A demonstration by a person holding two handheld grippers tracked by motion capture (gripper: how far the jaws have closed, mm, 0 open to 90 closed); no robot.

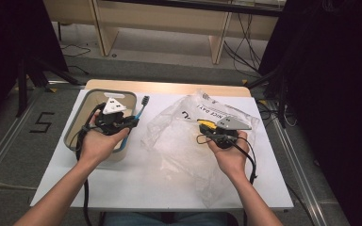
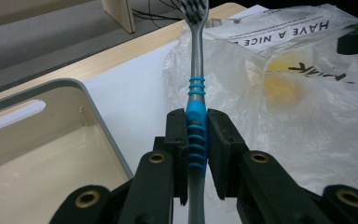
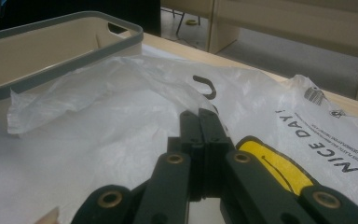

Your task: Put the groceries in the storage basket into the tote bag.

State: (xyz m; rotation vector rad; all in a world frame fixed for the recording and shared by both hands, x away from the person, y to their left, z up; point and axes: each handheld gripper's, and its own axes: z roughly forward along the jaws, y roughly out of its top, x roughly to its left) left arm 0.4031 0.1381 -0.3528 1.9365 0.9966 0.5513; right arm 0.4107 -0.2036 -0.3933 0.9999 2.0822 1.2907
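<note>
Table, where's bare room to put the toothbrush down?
The white table is bare along the near edge between the forearms, and in the strip between the bin and the plastic bag. The bag crowds the right half.

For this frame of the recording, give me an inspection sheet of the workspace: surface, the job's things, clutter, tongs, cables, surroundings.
Surface: white table top with a wooden edge at the far side.
Job's things: toothbrush, blue grip, bristles pointing away; beige bin with a grey rim at the left; clear plastic bag printed "HAVE A NICE DAY", crumpled at the middle and right.
Clutter: nothing seen.
Tongs: left tongs shut on the toothbrush at its blue grip, beside the bin's rim; right tongs closed over the bag, whether they pinch the film cannot be told.
Cables: a black cable trails from the right tongs.
Surroundings: grey floor, wooden furniture legs, loose cables, dark curtains.
</note>
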